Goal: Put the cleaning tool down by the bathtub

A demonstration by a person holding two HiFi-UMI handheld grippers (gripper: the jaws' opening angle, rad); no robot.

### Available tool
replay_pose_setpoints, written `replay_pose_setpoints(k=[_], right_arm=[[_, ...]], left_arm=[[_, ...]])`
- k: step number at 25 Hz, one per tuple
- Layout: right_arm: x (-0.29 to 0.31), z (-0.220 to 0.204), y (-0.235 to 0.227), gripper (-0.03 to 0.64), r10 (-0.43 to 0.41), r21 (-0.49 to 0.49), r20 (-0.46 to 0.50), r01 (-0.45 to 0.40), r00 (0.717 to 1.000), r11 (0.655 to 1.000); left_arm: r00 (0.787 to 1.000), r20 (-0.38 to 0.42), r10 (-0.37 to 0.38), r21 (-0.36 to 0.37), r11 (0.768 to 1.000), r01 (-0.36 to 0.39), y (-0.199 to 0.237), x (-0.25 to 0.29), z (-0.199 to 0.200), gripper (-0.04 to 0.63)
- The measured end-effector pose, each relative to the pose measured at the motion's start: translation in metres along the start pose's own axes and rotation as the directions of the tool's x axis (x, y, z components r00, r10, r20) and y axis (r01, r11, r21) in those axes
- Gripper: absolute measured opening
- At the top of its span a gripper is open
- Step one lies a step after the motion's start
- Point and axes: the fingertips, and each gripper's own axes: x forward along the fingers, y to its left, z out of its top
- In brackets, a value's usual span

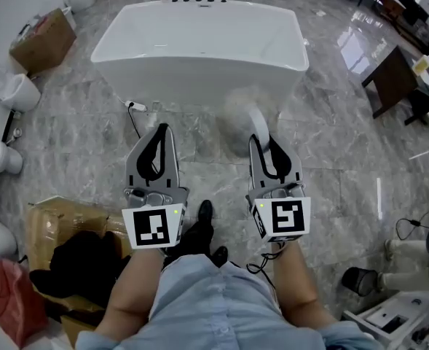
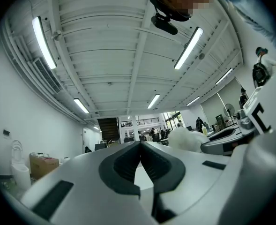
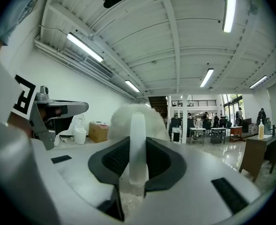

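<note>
The right gripper (image 1: pixel 264 143) pinches the tool (image 1: pixel 242 111) by its handle, with the fluffy head pointing ahead at the tub's (image 1: pixel 199 42) near wall, above the floor (image 1: pixel 331 173). The left gripper (image 1: pixel 161 133) is pressed together and empty.

Open floor (image 1: pixel 199 133) before the bathtub (image 1: pixel 199 42); cable (image 1: pixel 133 119) lies left.

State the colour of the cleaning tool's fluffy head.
White; the cleaning tool's fluffy round head shows best in the right gripper view.
</note>
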Motion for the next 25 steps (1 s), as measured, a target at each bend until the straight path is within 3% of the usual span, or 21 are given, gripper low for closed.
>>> replay_pose_setpoints(k=[10,12,25], right_arm=[[0.13,0.003,-0.033,0.094,-0.02,0.017,0.002,0.02,1.0,1.0],[0.15,0.004,-0.037,0.094,-0.021,0.012,0.004,0.021,1.0,1.0],[0.251,0.02,-0.023,0.094,-0.011,-0.013,0.009,0.011,1.0,1.0]], left_arm=[[0.999,-0.033,-0.028,0.008,1.0,0.028,0.048,0.117,-0.053,0.015],[0.999,-0.033,-0.022,-0.019,1.0,0.021,0.058,0.135,-0.059,0.015],[1.0,-0.016,0.017,-0.019,1.0,-0.018,0.137,0.202,-0.077,0.015]])
